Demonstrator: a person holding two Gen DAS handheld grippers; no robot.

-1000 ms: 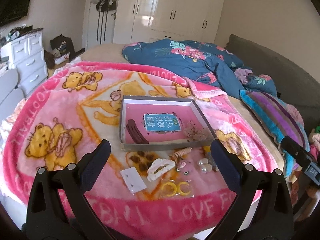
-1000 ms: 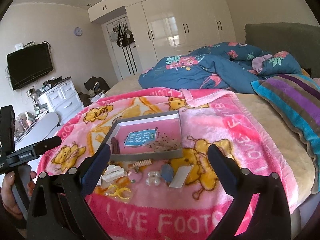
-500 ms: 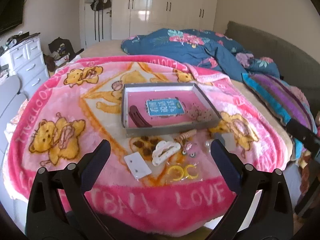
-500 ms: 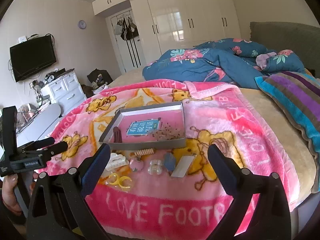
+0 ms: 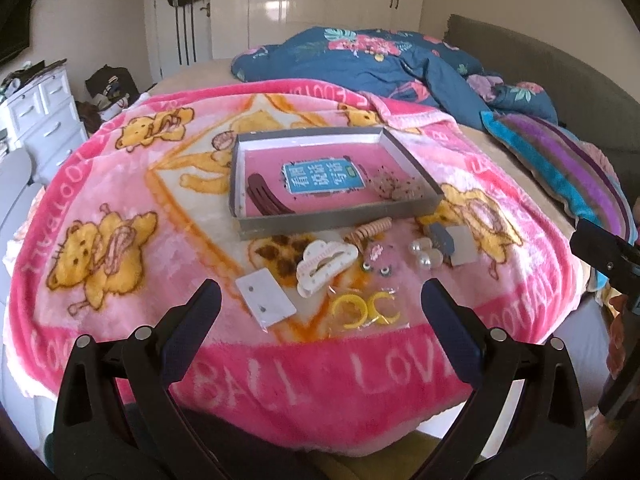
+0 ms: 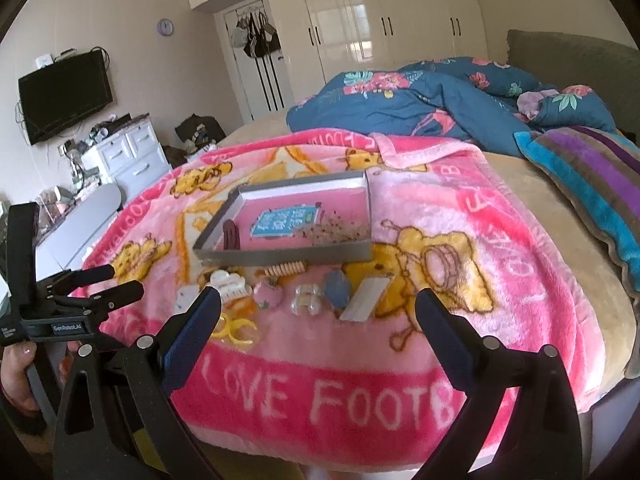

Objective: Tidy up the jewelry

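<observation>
Here we hold both grippers off the near edge of the pink blanket [image 5: 100, 184], each empty with its fingers spread wide apart. Our left gripper [image 5: 320, 304] hangs above the blanket's front border; seen from the right wrist, it sits at the far left, gripped by a hand [image 6: 16, 376]. Our right gripper [image 6: 318, 312] hovers likewise over the lettered band, touching nothing.

Going left to right along the row of loose pieces in front of the tray: a white earring card [image 5: 265, 299] lies tilted nearest the left; just beside it rests a white claw clip [image 5: 325, 261]; below and right of that, a pair of yellow hoop earrings [image 5: 366, 307] in a clear packet. Next comes a coiled tan hair tie [image 5: 370, 231] touching the tray's front wall, then a small pink piece [image 5: 378, 255], a cluster of pearl earrings [image 5: 425, 253], a blue-grey clip [image 5: 440, 238] and a pale card [image 5: 462, 245].

Behind them the grey tray [image 5: 340, 222] holds a dark maroon hair clip [image 5: 266, 200] at its left, a blue label at centre, and a sprinkle of small beads [image 5: 394, 188] at its right.
</observation>
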